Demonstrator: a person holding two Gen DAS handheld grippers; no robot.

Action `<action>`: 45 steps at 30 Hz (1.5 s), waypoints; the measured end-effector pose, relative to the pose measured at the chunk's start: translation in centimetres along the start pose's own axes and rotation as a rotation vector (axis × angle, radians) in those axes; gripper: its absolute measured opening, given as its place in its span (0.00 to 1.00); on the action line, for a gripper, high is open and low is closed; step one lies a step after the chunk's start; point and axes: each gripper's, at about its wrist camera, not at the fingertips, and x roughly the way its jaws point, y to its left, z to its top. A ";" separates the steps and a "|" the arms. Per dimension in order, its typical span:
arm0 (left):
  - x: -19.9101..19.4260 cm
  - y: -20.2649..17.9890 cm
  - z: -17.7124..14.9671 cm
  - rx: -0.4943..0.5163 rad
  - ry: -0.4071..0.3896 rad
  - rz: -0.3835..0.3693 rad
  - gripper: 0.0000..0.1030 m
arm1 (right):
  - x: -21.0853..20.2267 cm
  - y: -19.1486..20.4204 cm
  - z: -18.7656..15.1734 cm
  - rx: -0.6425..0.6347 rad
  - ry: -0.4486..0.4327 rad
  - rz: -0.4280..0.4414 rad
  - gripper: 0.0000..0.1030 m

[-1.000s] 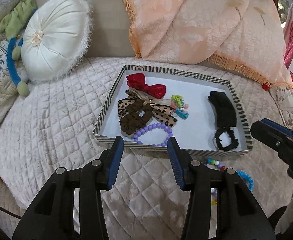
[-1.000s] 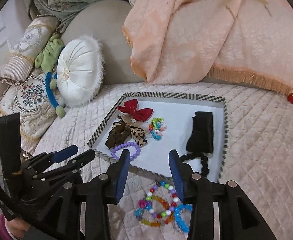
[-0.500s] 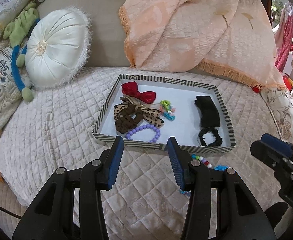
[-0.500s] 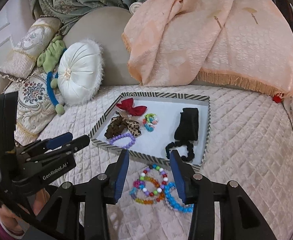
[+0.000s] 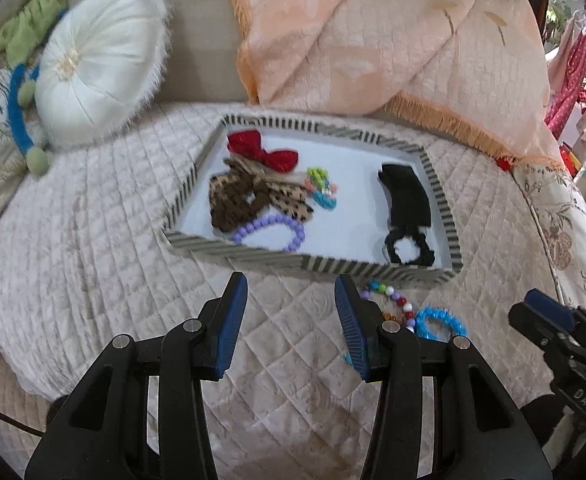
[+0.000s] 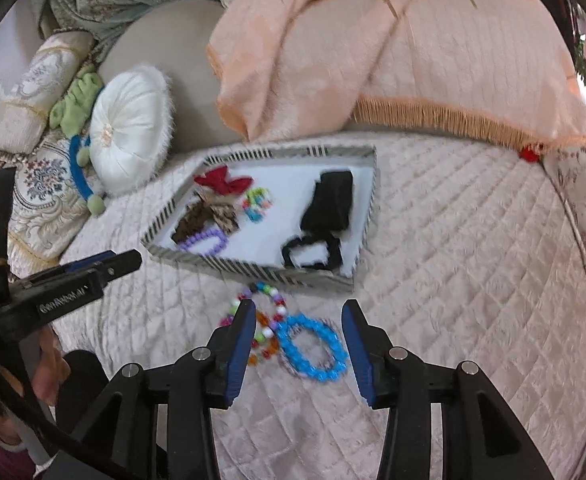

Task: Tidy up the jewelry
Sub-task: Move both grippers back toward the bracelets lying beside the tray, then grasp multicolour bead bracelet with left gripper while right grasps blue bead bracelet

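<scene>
Black claws point(image 6: 296, 312), blue ribbed pads point(image 6: 240, 336), silver screws.

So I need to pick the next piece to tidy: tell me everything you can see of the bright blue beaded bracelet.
The bright blue beaded bracelet is a closed ring of glossy, plastic-looking beads lying flat on the quilted cream bedspread, outside the striped-rim tray and near its front edge. It touches or overlaps the multicoloured bead bracelets beside it. The right gripper is open, framing it; whether the pads touch it is unclear.
</scene>
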 end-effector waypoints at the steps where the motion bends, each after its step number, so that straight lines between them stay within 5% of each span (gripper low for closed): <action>1: 0.4 0.0 -0.1 -0.004 0.016 -0.009 0.44 | 0.4 -0.3 -0.3 0.004 0.014 0.002 0.41; 11: 5.4 -0.7 -0.7 -0.052 0.186 -0.121 0.44 | 4.5 -2.8 -2.2 -0.001 0.114 -0.021 0.41; 23: 10.4 -3.1 0.1 -0.043 0.282 -0.132 0.44 | 7.7 -1.6 -3.0 -0.137 0.184 -0.037 0.25; 28: 12.0 -4.0 0.3 -0.039 0.294 -0.132 0.44 | 7.9 -1.9 -3.1 -0.143 0.178 -0.027 0.11; 30: 12.4 -3.9 0.4 -0.056 0.284 -0.139 0.36 | 7.3 -2.0 -3.0 -0.126 0.161 -0.006 0.10; 32: 12.6 -3.9 0.6 -0.055 0.282 -0.153 0.14 | 6.6 -2.0 -2.7 -0.113 0.144 0.011 0.09; 34: 12.5 -4.1 0.7 -0.046 0.281 -0.167 0.08 | 5.7 -2.2 -2.5 -0.094 0.125 0.033 0.09; 45: 8.1 -3.7 1.9 -0.018 0.204 -0.206 0.05 | 2.6 -1.8 -1.8 -0.068 0.067 0.066 0.09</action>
